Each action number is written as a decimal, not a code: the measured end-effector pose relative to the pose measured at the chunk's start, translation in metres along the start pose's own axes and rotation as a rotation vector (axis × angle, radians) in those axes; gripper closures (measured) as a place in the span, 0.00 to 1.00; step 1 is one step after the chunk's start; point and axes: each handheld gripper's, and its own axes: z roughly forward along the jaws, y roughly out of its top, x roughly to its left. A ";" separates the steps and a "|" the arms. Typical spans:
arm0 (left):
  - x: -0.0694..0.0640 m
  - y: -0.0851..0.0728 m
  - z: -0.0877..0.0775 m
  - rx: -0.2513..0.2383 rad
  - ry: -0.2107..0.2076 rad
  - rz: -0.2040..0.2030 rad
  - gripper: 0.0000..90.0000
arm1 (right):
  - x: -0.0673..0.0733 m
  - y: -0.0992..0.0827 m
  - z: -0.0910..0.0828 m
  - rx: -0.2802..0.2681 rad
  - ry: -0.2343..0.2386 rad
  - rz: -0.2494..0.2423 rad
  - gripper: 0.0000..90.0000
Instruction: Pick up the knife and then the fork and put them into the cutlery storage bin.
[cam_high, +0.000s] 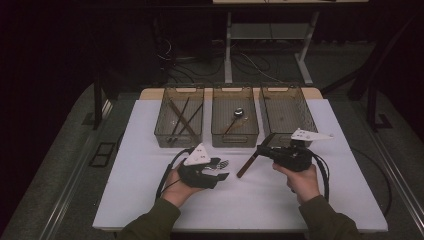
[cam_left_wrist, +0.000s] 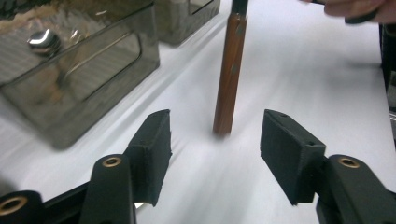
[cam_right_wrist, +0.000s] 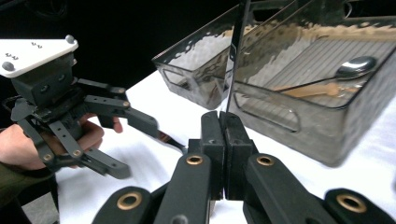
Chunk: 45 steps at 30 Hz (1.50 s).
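on the white desk (cam_high: 150, 200), before the three smoked clear plastic bins (cam_high: 235, 135), your right gripper (cam_high: 265, 145) is clenched on the thin blade of a wood-handled knife (cam_high: 246, 167) slanting to the surface, stiff, light, likely slippery; your released left gripper (cam_left_wrist: 215, 140) should take its handle.

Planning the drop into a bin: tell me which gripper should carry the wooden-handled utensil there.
Right. The right gripper is shut on the utensil's blade end, close to the empty right bin. The left gripper is open, its pads clear of the wooden handle, so it holds nothing.
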 end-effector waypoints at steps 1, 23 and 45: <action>0.002 -0.003 -0.004 -0.005 -0.005 -0.013 0.44 | -0.001 0.001 -0.002 -0.005 -0.004 0.003 0.99; 0.016 -0.059 -0.062 -0.044 0.046 -0.099 0.01 | -0.022 0.036 -0.056 -0.020 -0.154 -0.044 0.99; 0.016 -0.058 -0.060 -0.032 0.045 -0.104 0.01 | -0.052 0.110 -0.114 -0.048 -0.352 -0.074 0.99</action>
